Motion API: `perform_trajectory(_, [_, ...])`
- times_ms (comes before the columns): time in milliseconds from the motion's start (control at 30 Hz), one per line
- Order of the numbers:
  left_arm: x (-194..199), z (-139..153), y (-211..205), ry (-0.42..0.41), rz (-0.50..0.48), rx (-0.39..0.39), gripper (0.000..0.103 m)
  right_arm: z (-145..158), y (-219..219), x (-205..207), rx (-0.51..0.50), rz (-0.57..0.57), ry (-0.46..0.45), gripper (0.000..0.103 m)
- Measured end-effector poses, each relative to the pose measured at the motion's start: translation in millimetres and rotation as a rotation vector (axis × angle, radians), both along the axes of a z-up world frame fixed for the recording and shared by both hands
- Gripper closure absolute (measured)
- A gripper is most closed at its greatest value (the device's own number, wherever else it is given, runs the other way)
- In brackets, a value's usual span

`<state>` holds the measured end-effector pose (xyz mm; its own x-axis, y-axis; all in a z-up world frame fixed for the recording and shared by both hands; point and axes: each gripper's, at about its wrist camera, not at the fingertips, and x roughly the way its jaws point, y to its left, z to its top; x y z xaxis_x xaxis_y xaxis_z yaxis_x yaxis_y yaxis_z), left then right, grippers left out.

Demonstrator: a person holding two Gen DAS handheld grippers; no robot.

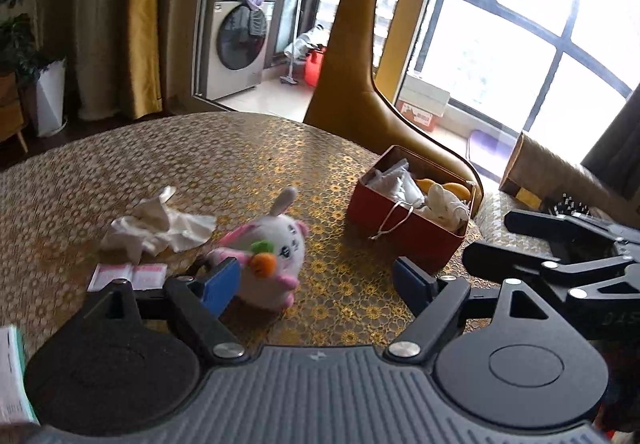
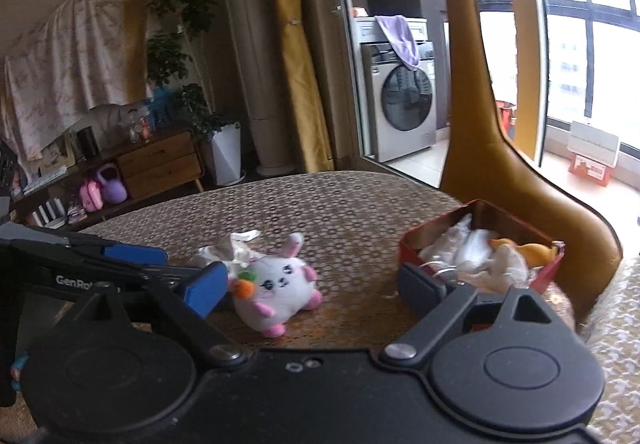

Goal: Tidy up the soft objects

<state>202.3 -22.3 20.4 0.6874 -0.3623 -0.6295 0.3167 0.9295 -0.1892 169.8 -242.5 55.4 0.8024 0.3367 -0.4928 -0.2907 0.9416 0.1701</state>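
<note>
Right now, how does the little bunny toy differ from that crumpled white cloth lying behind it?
The plush bunny is round and stuffed, sitting upright; the crumpled cloth lies flat and shapeless. The bunny is white with pink ears and feet and an orange carrot; the cloth is plain off-white. The bunny sits nearer the open left gripper; the cloth lies farther back. Both are soft and rest on the patterned table, outside the red box.

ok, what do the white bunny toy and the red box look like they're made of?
White bunny plush toy with pink ears: soft fuzzy fabric, matte, apparently stuffed, going by its rounded, nappy surface. Red rectangular box: probably thin metal tin, from its glossy walls, coppery reflective interior and crisp rolled rim; coated card is possible.
</note>
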Motion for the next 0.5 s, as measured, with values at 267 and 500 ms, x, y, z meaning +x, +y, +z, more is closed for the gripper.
perform_trajectory(267, [-18, -12, 38, 0.013, 0.051, -0.027, 0.004, -9, 35, -6, 0.033, 0.082, 0.037, 0.012])
perform_trajectory(500, [-24, -28, 68, 0.010, 0.097, -0.019, 0.002, -13, 64, -1, 0.006, 0.158, 0.058, 0.011])
